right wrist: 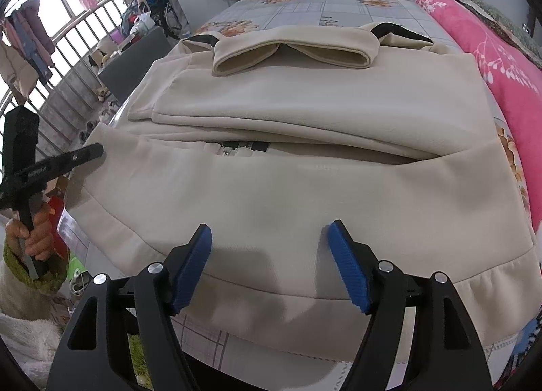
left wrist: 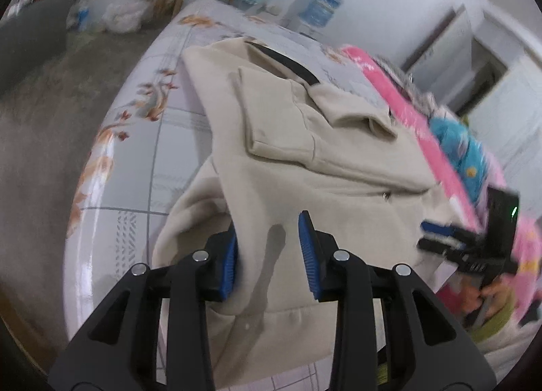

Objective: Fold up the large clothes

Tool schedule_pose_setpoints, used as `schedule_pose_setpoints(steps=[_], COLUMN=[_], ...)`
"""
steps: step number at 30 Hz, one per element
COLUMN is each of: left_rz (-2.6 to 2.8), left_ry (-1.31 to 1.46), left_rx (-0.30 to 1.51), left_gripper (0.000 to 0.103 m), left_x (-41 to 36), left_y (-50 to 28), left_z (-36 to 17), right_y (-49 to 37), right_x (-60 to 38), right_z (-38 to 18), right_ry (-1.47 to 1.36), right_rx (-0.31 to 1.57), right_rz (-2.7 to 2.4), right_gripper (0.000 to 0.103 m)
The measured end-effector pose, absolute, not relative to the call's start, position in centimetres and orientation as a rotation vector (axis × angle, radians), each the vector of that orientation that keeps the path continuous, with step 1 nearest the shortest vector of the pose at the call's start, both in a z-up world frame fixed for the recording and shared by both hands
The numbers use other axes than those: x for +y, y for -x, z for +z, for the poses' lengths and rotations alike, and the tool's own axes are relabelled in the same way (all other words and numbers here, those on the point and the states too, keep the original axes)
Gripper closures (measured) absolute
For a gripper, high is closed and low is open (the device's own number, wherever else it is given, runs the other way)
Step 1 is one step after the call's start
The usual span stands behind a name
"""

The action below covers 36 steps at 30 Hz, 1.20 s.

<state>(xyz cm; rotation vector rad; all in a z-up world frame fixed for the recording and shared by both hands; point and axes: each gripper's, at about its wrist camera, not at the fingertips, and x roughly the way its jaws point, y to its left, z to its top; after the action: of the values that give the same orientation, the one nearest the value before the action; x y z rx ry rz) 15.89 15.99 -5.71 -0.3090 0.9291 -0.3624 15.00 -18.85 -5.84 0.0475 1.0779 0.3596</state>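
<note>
Where the left wrist view opens, the left gripper [left wrist: 269, 248] stands part open over the near corner of the beige garment [left wrist: 305, 160], with a fold of that cloth between its blue pads [left wrist: 309, 248]; whether they press it cannot be told. The garment lies partly folded on the floral bed sheet [left wrist: 135, 140], its far edge blurred. Right of the garment, the right gripper [left wrist: 437, 235] is smeared and its fingers hard to read; a pink quilt [left wrist: 406, 110] runs behind it.

In the right wrist view, the right gripper [right wrist: 269, 255] hangs wide, empty, above the garment's hem [right wrist: 271, 272]. Left of the garment, the left gripper [right wrist: 91, 150] shows only one dark finger, its handle in a hand [right wrist: 34, 235] cut off at the sleeve.
</note>
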Motion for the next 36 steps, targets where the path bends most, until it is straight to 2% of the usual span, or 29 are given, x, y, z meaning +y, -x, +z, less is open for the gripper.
schedule_pose_setpoints(steps=[2, 11, 17, 22, 29, 36], left_rz=[-0.275, -0.111, -0.087, -0.079, -0.064, -0.064], left_ry=[0.194, -0.136, -0.157, -0.15, -0.163, -0.158], left_rx=[0.975, 0.929, 0.933, 0.94, 0.936, 0.942], left_gripper=[0.072, 0.075, 0.075, 0.075, 0.075, 0.075], left_x=[14.7, 10.4, 10.4, 10.2, 9.8, 9.8], left_y=[-16.1, -15.1, -15.1, -15.1, -15.0, -15.1], left_z=[-6.0, -5.7, -5.6, -5.6, -5.7, -5.7], right_y=[-15.0, -12.6, -12.1, -14.5, -18.3, -17.4], right_x=[-18.9, -24.1, -30.2, -32.9, -34.5, -35.0], right_z=[-5.8, -3.8, -1.7, -2.1, -4.4, -4.6], right_ry=[-0.054, -0.113, -0.135, -0.207, -0.235, -0.256], right_rx=[1.075, 1.02, 0.934, 0.923, 0.964, 1.01], right_rz=[0.36, 0.276, 0.112, 0.095, 0.109, 0.151], right_gripper=[0.033, 0.036, 0.047, 0.057, 0.059, 0.059])
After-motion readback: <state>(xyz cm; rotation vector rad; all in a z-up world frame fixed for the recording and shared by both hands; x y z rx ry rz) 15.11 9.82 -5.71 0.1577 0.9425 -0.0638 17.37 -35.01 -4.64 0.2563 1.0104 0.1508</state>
